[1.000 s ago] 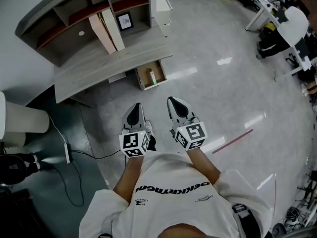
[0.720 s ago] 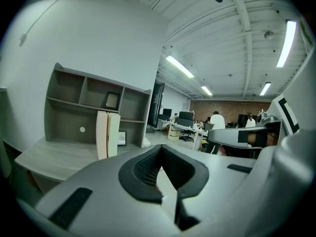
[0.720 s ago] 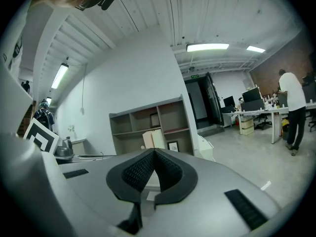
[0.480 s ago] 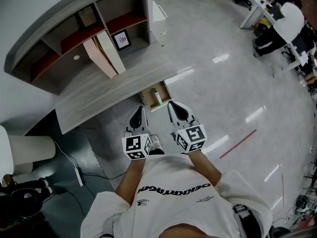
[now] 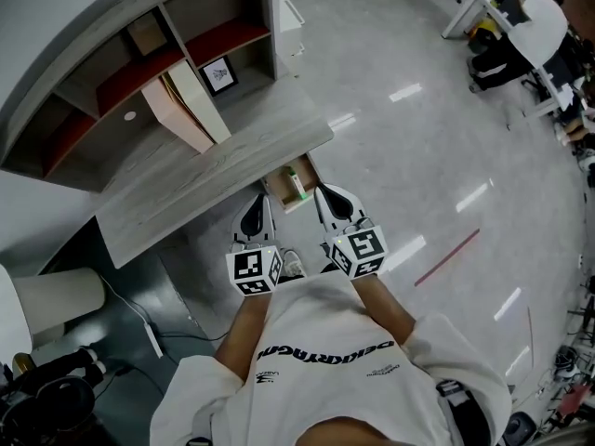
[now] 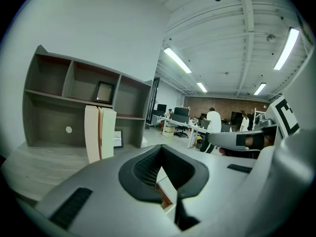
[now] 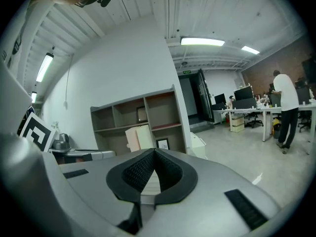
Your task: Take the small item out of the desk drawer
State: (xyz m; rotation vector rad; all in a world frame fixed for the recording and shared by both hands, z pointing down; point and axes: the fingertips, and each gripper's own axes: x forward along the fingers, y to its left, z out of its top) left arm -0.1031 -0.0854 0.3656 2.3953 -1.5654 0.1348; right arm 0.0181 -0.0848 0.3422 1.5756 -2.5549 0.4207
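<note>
The table [image 5: 204, 170], with its shelf unit, fills the upper left. Under its front edge the drawer [image 5: 275, 191] stands open, just ahead of both tools. The left tool [image 5: 260, 204] and right tool [image 5: 322, 193] are each pressed together, empty (neither touches anything). The small item [image 5: 298, 190], green-tipped, lies inside the drawer. The reach looks to be the step in hand: spread the nearer right tool first, then come down from above, clear of the drawer wall.

The drawer [image 5: 282, 195] sits partly hidden under the desk top [image 5: 204, 170]; its small item [image 5: 297, 183] — too small to identify.
</note>
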